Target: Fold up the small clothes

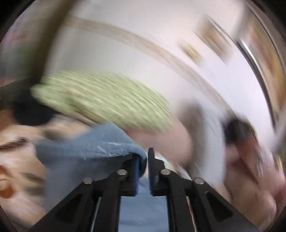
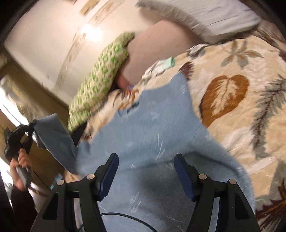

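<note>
A light blue fuzzy garment lies spread on the leaf-patterned bedspread. My left gripper is shut on one end of the garment and lifts it off the bed; it also shows in the right wrist view at the far left, held by a hand, with the cloth hanging from it. My right gripper is open, just above the middle of the garment, with nothing between its fingers. The left wrist view is heavily blurred.
A green-and-white patterned pillow lies at the bed's far edge, also in the left wrist view. A white pillow and a small mint-green cloth lie further up the bed. A pale wall stands behind.
</note>
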